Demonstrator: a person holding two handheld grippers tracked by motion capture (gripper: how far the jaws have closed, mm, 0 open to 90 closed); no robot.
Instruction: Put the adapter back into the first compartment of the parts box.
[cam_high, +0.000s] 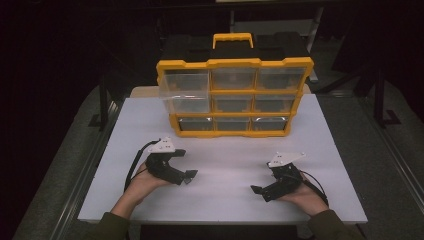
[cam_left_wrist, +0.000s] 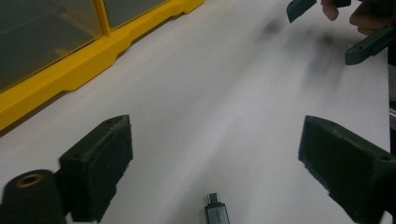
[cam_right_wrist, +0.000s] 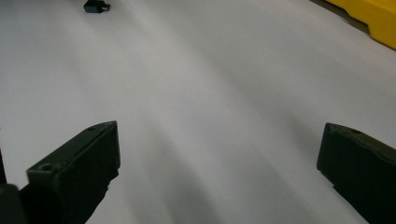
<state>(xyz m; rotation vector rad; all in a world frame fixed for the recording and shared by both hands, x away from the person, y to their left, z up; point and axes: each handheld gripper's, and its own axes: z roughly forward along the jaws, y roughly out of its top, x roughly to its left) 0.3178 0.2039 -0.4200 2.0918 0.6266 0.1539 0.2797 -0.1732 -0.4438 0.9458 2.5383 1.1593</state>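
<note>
A workshop-like room: a yellow small-parts drawer organiser (cam_high: 234, 97) stands on a plain white counter (cam_high: 225, 195), dark surroundings.

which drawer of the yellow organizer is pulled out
The top-left drawer: its clear front juts past the yellow organizer frame, while the other eight drawers sit flush.

My high view looks forward and down over the whole white table (cam_high: 225, 150) toward the yellow drawer box (cam_high: 234, 97). Both gripper views sit low, close over the tabletop, and share the small adapter (cam_left_wrist: 216, 215) and the box's yellow base.
</note>
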